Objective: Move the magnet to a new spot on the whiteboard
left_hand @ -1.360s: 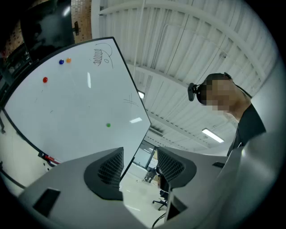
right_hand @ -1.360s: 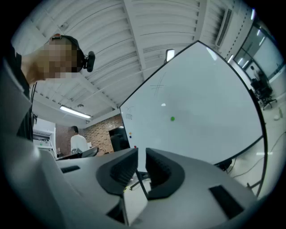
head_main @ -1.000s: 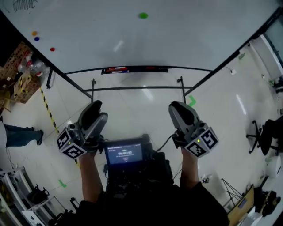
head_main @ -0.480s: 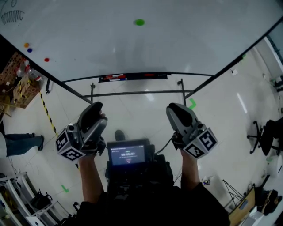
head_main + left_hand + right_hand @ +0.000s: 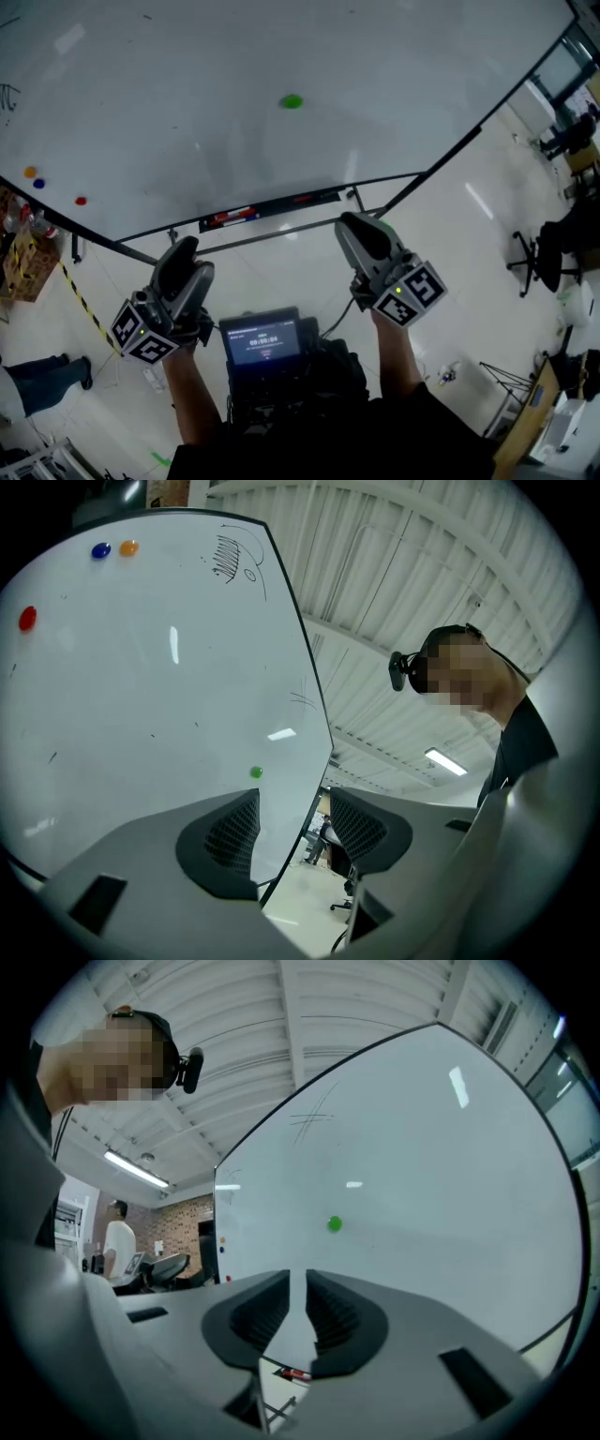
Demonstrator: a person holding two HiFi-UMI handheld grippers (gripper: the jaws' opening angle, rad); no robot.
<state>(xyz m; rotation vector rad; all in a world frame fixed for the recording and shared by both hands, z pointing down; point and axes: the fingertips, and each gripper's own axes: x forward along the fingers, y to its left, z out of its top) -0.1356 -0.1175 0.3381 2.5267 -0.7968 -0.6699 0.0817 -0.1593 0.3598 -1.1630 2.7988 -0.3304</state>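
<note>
Nearest the head camera: small lit screen at the person's chest, between both forearms.

Left claw: held low at the left, pointing up toward the board. Jaws stand clearly apart. Nothing between them; only the board's edge and the room behind show through the gap.

Right claw: held slightly higher and further forward than the left. Jaws drawn close, with a thin slit left between the ribbed pads. Nothing in the slit, nothing held.

Both claws are off the whiteboard, not touching it.

Tray: runs along the board's lower edge, just beyond the claw tips in the head view. Red and dark markers lie in it.

Green magnet: on the board face, about mid-width, well above the tray and well apart from both claws. In the right gripper view it sits just above and slightly right of the jaw line. In the left gripper view it sits just above the left jaw, near the board's right edge.

Far left of the board: red magnet lowest; blue magnet and orange magnet side by side above it. Pen scribble near the top corner.

Beyond the board, right side: office chair on the glossy floor.
</note>
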